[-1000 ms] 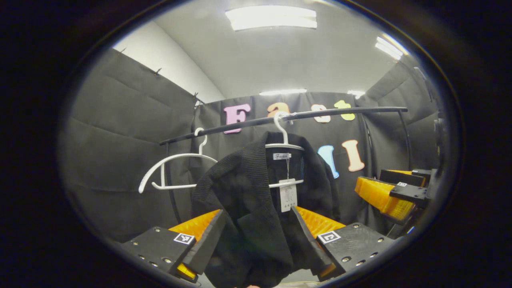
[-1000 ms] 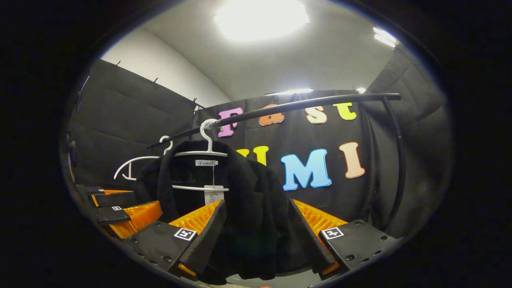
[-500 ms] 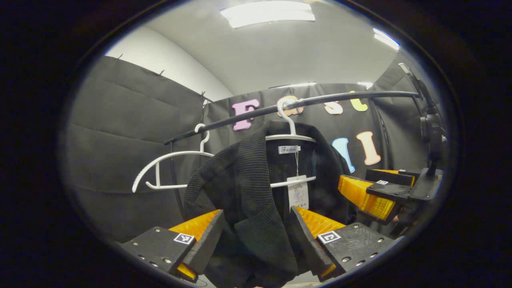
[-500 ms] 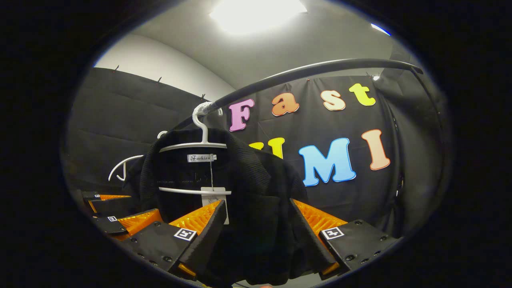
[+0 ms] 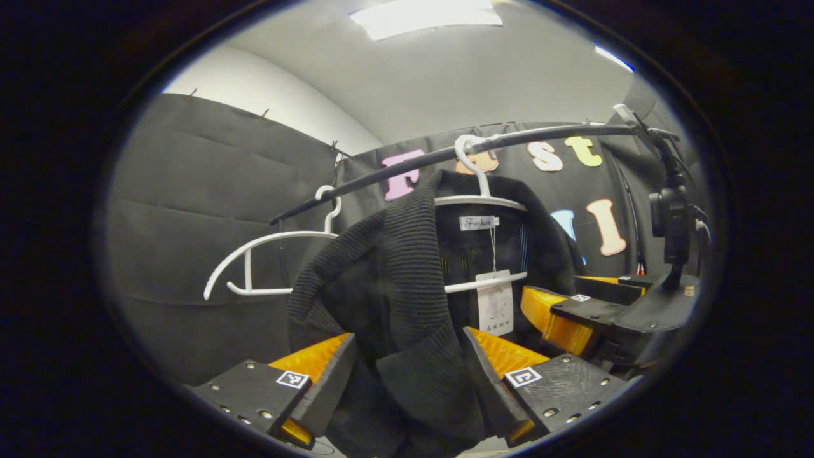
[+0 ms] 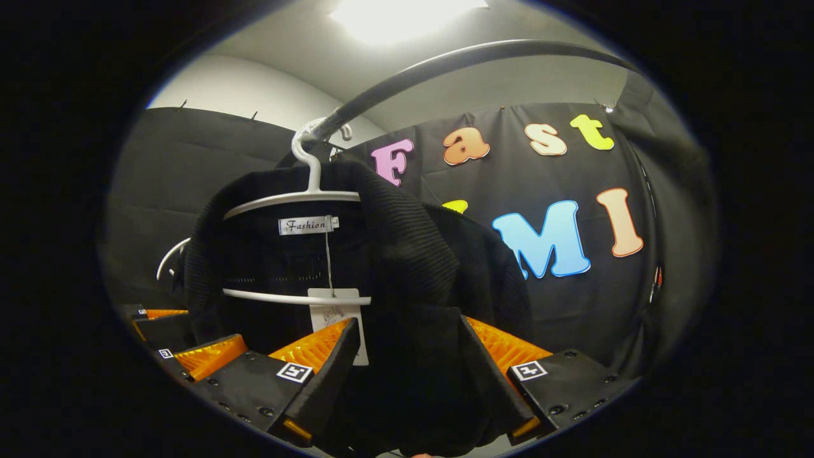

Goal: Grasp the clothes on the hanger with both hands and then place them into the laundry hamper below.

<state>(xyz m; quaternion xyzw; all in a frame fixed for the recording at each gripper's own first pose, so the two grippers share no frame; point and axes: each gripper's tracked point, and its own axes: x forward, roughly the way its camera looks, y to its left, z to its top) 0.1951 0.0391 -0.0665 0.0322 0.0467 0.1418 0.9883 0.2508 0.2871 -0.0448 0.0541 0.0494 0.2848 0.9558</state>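
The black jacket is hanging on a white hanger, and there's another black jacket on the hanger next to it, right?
Not quite. The black jacket does hang on a white hanger on the rail, but the second white hanger beside it is bare, with no jacket on it. The left gripper view shows this.

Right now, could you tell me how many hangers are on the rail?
2: one hanger carries the black jacket; an empty hanger hangs beside it on the rail, toward the left gripper's side.
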